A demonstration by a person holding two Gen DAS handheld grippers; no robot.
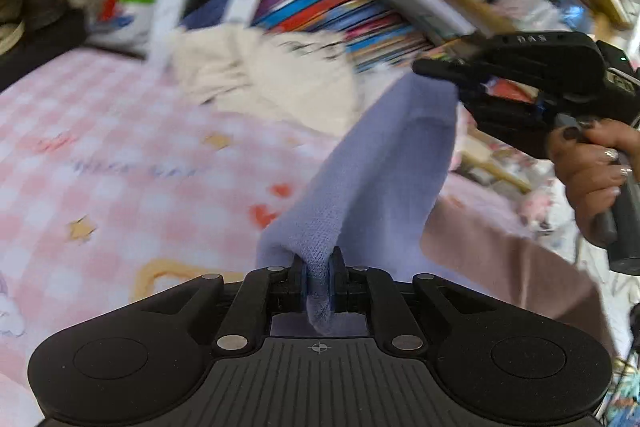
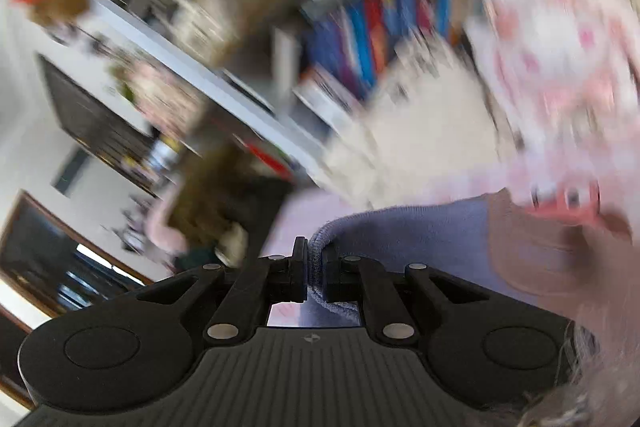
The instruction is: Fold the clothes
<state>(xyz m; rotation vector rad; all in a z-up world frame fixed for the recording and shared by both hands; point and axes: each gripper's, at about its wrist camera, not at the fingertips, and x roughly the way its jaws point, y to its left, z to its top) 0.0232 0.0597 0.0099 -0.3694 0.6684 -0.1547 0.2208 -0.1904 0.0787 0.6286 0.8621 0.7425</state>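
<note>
— Garment (image 1: 372, 163): lilac knit, soft, fine rib, lifted above the bed (image 1: 100, 131), stretched between both grippers. Not yet folded flat, as far as visible.

— Left gripper (image 1: 319, 279)?

— Jaws narrow, pinching one bunched edge of the garment. Cloth squeezed into a thin ridge between the pads.

— And right gripper (image 2: 315, 277)?

— Same: nearly closed on a rolled hem of the garment (image 2: 400, 227). Seen also from the left view (image 1: 440, 71), held by a hand (image 1: 592, 179), clamping the far corner.

— Progress?

— Probably early in this fold. Both corners held, cloth hanging in a sagging band. Still left: laying down, doubling, smoothing.

— Other clothes?

— Cream pile (image 1: 260, 75), fluffy, crumpled, resting at the far edge of the bed, apparently unfolded. Pink cloth (image 1: 512, 267) just under the garment, smooth, matte.

— Surface?

— Pink-white check sheet, cartoon print, soft and flat. Background much blurred, books (image 1: 320, 3) behind.
</note>
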